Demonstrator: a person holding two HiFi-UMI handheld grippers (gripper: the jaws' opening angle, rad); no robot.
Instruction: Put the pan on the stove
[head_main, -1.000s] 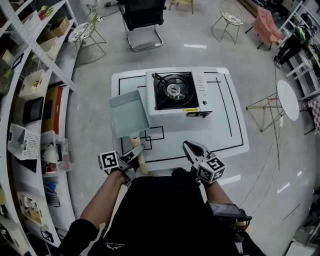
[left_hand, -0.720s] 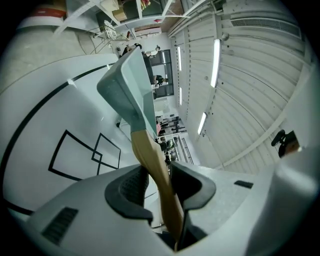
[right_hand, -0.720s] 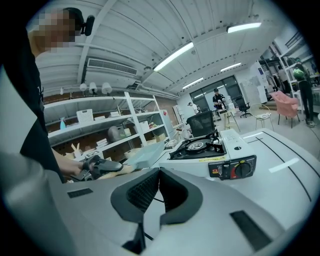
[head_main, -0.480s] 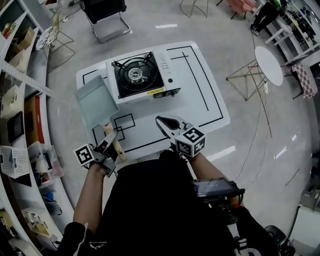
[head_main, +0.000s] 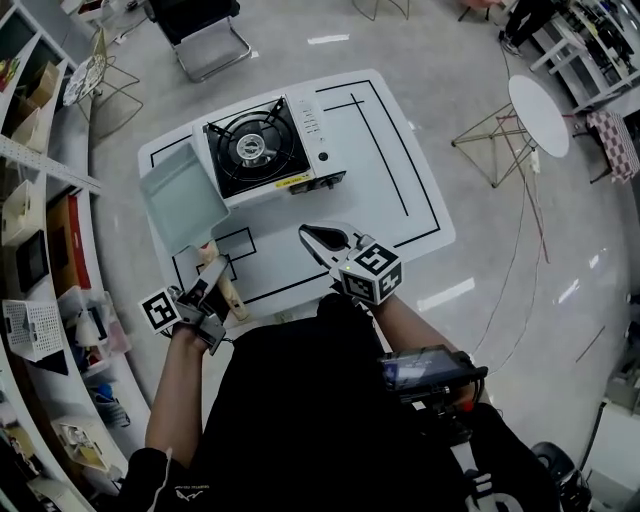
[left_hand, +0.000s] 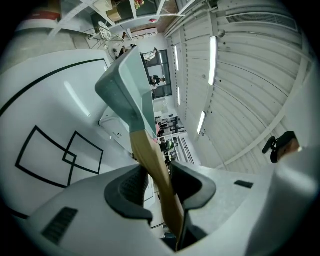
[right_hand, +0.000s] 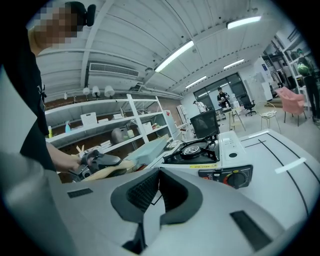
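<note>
A square pale-green pan (head_main: 183, 193) with a wooden handle (head_main: 222, 282) lies over the left part of the white table (head_main: 400, 180), just left of the stove (head_main: 262, 150). My left gripper (head_main: 207, 292) is shut on the end of that handle near the table's front edge. In the left gripper view the handle (left_hand: 155, 170) runs between the pads up to the pan (left_hand: 127, 87). My right gripper (head_main: 322, 240) hovers over the front middle of the table, shut and holding nothing. The stove (right_hand: 195, 150) with its bare burner shows ahead of it in the right gripper view.
Black lines are taped on the table top. Shelves (head_main: 40, 200) with boxes run along the left. An office chair (head_main: 200, 30) stands behind the table, and a small round white table (head_main: 538, 115) stands at the right.
The head camera has shifted. My right gripper has come forward from the table's front edge to over the table. The left gripper stays clamped on the pan handle.
</note>
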